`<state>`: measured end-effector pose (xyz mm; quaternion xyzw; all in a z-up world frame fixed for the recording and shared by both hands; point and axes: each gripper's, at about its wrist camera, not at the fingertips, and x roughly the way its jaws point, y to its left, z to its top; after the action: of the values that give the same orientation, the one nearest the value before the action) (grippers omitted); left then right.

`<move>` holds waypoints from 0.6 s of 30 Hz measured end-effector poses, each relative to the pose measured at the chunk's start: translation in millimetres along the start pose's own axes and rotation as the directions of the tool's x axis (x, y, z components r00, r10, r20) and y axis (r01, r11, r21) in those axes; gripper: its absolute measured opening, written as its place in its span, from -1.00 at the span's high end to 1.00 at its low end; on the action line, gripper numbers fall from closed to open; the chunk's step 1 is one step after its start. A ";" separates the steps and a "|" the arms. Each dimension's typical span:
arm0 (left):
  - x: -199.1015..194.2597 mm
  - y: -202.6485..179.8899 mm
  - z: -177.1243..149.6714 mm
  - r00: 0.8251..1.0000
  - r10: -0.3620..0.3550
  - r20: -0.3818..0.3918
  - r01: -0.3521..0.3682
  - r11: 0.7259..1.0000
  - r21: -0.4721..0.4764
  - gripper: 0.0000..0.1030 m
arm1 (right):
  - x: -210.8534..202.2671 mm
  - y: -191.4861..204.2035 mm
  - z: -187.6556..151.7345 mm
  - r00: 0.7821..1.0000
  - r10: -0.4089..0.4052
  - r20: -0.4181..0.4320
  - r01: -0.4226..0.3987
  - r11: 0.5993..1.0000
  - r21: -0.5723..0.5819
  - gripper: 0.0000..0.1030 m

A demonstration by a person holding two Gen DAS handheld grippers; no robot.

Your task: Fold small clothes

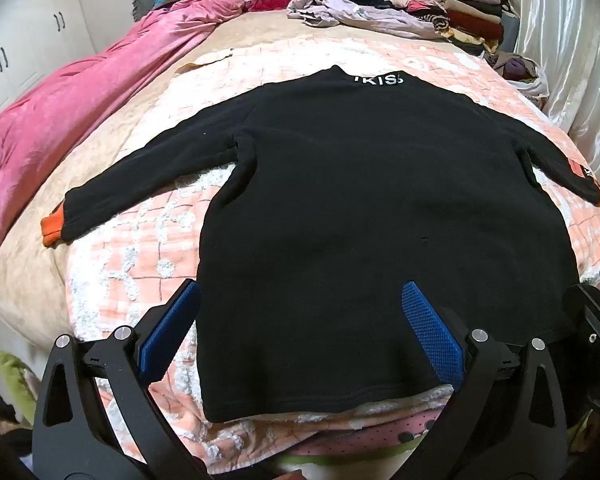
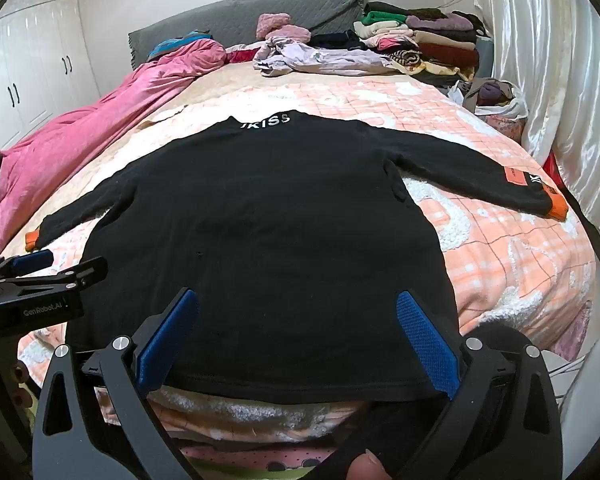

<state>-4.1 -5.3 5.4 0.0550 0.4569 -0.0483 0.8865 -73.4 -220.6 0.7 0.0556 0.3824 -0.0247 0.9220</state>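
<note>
A black long-sleeved sweater [image 1: 360, 200] [image 2: 268, 216] lies flat on the bed, collar away from me, sleeves spread to both sides. Its cuffs are orange [image 1: 52, 230] [image 2: 556, 204] and white letters run across the collar. My left gripper [image 1: 300, 296] hovers open over the lower left part of the hem, blue pads wide apart. Over the lower right part of the hem, my right gripper [image 2: 298, 302] also stands open with nothing between its pads. The left gripper [image 2: 32, 264] shows at the left edge of the right wrist view.
A pink quilt [image 1: 80, 112] lies along the left side of the bed. Loose lilac clothes [image 2: 312, 58] and a stack of folded clothes [image 2: 428, 44] sit near the grey headboard. Shiny curtains [image 2: 548, 80] hang on the right; white wardrobes [image 2: 28, 68] stand on the left.
</note>
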 end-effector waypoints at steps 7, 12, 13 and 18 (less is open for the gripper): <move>1.7 -0.7 0.7 1.000 -0.001 -0.003 0.001 1.000 0.005 -0.84 | 0.2 -0.3 0.8 1.000 -0.001 0.001 0.001 1.000 -0.002 -0.92; 5.0 -2.4 3.2 1.000 0.000 -0.004 0.000 1.000 0.009 -0.83 | -0.5 -4.6 -1.2 1.000 -0.003 0.006 0.003 1.000 0.006 -0.92; 5.6 -3.8 3.9 1.000 0.001 -0.004 -0.001 1.000 0.011 -0.84 | 0.8 -6.1 0.7 1.000 -0.005 0.005 0.005 1.000 0.010 -0.92; 10.3 -8.6 10.6 1.000 -0.002 -0.001 0.002 1.000 0.016 -0.84 | 6.5 -8.3 8.6 1.000 -0.008 0.006 0.008 1.000 0.011 -0.92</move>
<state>9.2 -15.7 2.7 0.0618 0.4572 -0.0531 0.8856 -63.5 -229.9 1.5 0.0591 0.3799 -0.0304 0.9226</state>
